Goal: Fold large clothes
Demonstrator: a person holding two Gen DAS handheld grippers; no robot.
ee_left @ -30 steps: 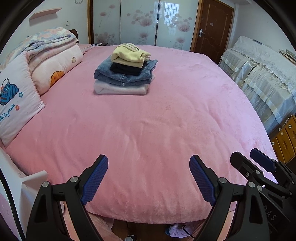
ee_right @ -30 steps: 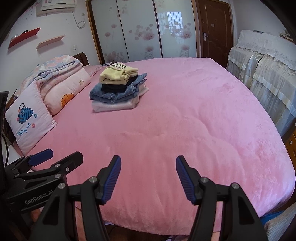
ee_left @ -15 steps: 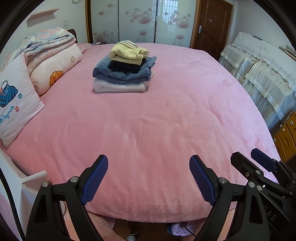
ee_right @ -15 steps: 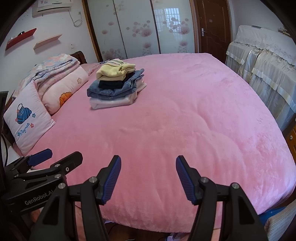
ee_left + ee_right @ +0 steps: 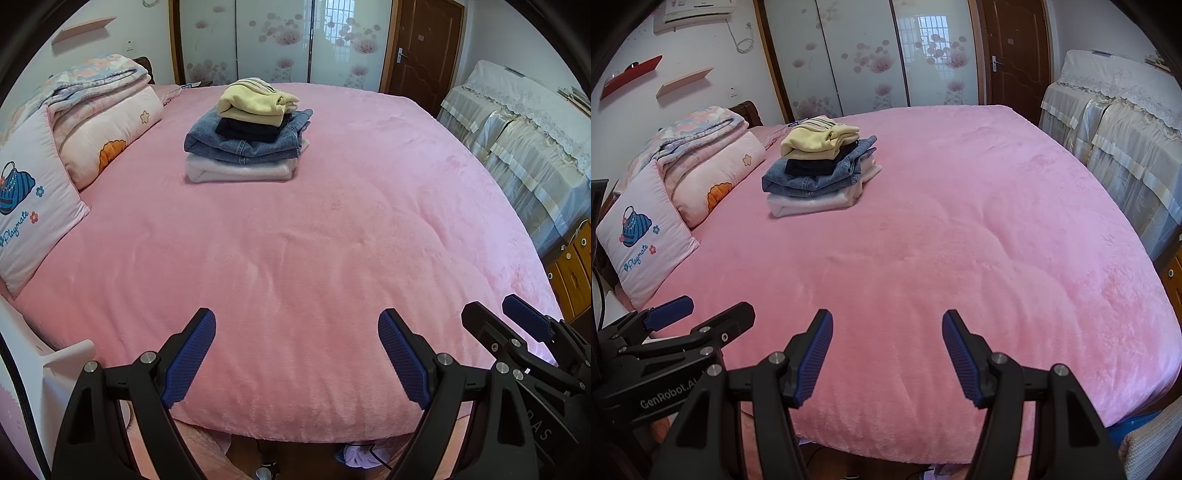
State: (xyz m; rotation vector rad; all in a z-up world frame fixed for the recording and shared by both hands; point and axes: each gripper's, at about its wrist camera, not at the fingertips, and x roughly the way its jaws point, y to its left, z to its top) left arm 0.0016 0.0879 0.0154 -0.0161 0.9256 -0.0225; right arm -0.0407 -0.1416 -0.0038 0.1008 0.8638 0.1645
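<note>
A stack of folded clothes (image 5: 247, 136) lies on the far left part of the pink bed (image 5: 314, 258): a yellow top on a black piece, blue jeans and a pale pink garment. It also shows in the right wrist view (image 5: 820, 170). My left gripper (image 5: 297, 358) is open and empty above the bed's near edge. My right gripper (image 5: 886, 358) is open and empty beside it, also above the near edge. Each gripper shows at the side of the other's view.
Pillows (image 5: 33, 206) and a folded quilt (image 5: 99, 107) line the bed's left side. Covered furniture (image 5: 524, 147) stands along the right. Sliding wardrobe doors (image 5: 273, 40) and a brown door (image 5: 424, 48) are behind. A white chair (image 5: 40, 376) stands at near left.
Both views have shifted a little, so the clothes stack sits slightly higher in frame. Both grippers stay open and empty.
</note>
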